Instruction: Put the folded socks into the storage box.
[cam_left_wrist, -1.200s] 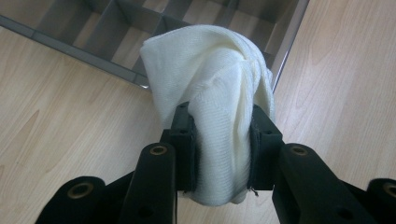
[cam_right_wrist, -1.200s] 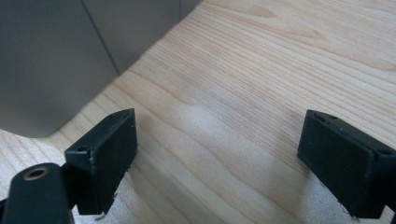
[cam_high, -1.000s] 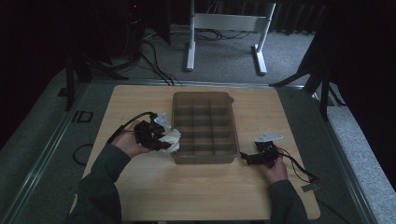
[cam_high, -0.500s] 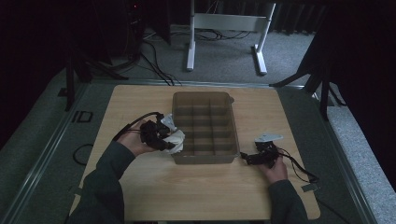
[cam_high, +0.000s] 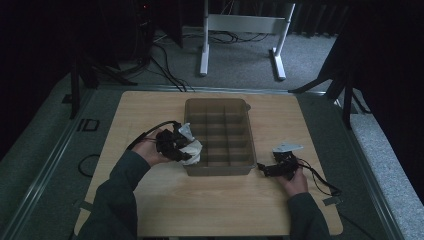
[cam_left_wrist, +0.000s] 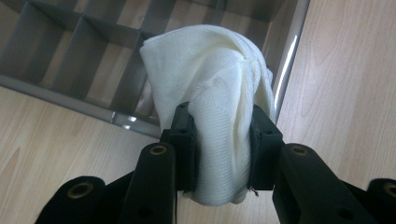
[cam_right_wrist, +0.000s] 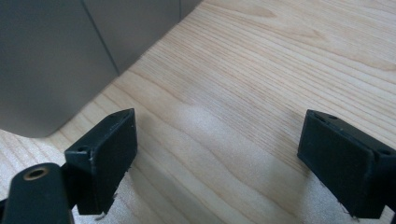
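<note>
- Left tongs (cam_left_wrist: 219, 140) are clenched on a bunched white cloth (cam_left_wrist: 210, 88), held above the near-left corner of the grey divided tray (cam_high: 218, 132)
- The cloth looks soft, light and floppy; a pinch across its bunched middle seems best
- Right tongs (cam_right_wrist: 224, 163) gape, released, low over the counter (cam_right_wrist: 261, 70) beside the tray

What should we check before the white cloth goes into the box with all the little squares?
1. Left gripper shut on the cloth: ok.
2. Cloth held firmly, jaws pressing both sides: ok.
3. Cloth over the tray: not ok, it hangs at the tray's near left corner, partly over the table.
4. Compartments near the cloth free: ok, those in view look bare.
5. Right gripper out of the way: ok, open, beside the tray's outer wall.
</note>
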